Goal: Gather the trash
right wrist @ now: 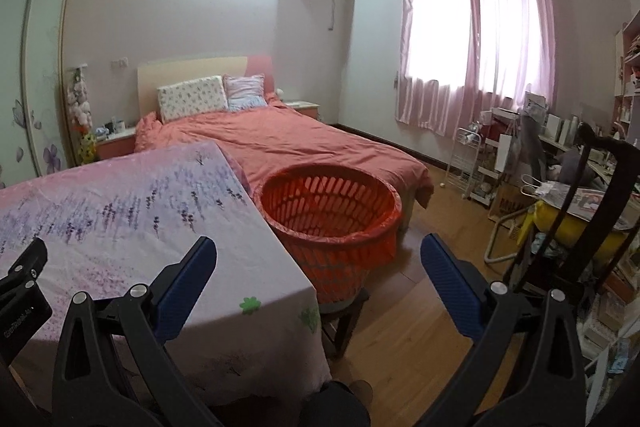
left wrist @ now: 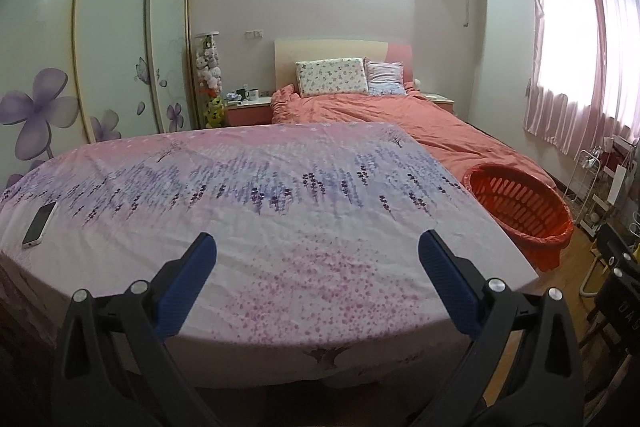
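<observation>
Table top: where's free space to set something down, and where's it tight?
Floral cloth table is bare between the phone at its left edge and the orange basket off its right corner. Tight: cluttered desk on the right.

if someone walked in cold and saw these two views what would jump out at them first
Probably the orange slatted basket, lined with an orange bag and standing on a dark stool by the table's far right corner. Next, the table's lavender-print cloth, with only a phone lying near its left edge, and the coral-covered bed behind. Both the left gripper and right gripper are open and hold nothing.
</observation>
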### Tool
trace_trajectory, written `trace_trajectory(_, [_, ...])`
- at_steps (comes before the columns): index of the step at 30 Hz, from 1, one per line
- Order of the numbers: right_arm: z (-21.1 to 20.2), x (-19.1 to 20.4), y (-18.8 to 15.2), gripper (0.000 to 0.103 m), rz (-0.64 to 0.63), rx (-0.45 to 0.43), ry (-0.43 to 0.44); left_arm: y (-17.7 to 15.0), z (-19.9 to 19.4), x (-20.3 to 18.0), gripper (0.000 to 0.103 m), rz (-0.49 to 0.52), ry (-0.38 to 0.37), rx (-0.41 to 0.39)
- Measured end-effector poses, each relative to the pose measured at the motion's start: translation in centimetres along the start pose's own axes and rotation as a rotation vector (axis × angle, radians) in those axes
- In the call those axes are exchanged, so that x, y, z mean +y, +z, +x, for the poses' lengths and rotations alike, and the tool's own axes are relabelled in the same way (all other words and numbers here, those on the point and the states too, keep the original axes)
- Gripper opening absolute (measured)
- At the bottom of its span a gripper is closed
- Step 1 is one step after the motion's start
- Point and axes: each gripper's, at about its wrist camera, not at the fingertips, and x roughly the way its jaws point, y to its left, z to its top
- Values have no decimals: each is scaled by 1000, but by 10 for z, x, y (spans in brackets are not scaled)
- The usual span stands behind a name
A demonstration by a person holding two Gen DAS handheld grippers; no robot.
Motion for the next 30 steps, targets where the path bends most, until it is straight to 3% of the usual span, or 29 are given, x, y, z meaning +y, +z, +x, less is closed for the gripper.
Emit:
trace_trajectory(10, [-2, -1, -3, 101, 4, 58, -47, 1, -5, -2, 99, -17, -31, 13])
trace_trajectory(30, [-6, -9, 2, 101, 64, 94, 20, 10, -20, -10, 99, -7, -33, 10])
